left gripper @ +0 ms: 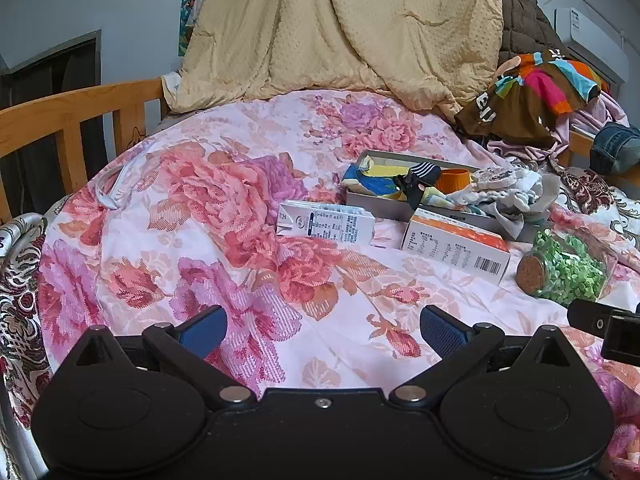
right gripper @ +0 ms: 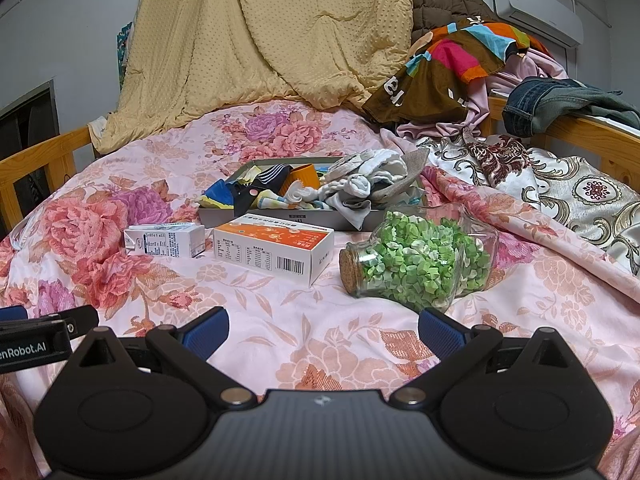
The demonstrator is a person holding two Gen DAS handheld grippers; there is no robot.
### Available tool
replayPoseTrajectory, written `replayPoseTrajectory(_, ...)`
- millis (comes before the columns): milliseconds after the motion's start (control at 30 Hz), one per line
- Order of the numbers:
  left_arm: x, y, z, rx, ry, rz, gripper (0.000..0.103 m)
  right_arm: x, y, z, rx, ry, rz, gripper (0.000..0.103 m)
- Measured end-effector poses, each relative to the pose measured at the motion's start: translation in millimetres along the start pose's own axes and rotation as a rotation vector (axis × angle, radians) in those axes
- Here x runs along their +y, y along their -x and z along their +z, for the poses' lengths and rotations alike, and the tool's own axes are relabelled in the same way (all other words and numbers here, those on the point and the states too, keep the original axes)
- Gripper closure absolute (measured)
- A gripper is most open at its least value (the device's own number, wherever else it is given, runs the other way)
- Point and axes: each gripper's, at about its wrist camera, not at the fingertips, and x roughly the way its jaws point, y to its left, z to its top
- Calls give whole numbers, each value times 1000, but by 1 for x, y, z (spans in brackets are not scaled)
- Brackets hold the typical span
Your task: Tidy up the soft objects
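A grey shallow box (left gripper: 376,205) (right gripper: 280,218) lies on the floral bedsheet, heaped with socks and cloths: a blue and yellow cloth (left gripper: 372,186) (right gripper: 218,196), a dark striped sock (left gripper: 422,172) (right gripper: 272,174), white socks (left gripper: 516,196) (right gripper: 360,186) and an orange cup (left gripper: 454,180) (right gripper: 306,176). My left gripper (left gripper: 322,330) is open low over the sheet, well short of the box. My right gripper (right gripper: 322,330) is open too, with nothing between its fingers, just in front of the jar.
A small white carton (left gripper: 326,226) (right gripper: 164,242), an orange and white carton (left gripper: 456,250) (right gripper: 276,248) and a corked glass jar of green bits (left gripper: 564,270) (right gripper: 416,260) lie before the box. A beige quilt (left gripper: 340,32) (right gripper: 260,40), piled clothes (left gripper: 536,92) (right gripper: 460,64) and wooden rails (left gripper: 72,120) ring the bed.
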Motion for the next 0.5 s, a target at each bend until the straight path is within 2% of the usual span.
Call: replayPoseTrajectory(500,-3,2,0,-5,-15,1,1,0,0,0,2,1,0,0)
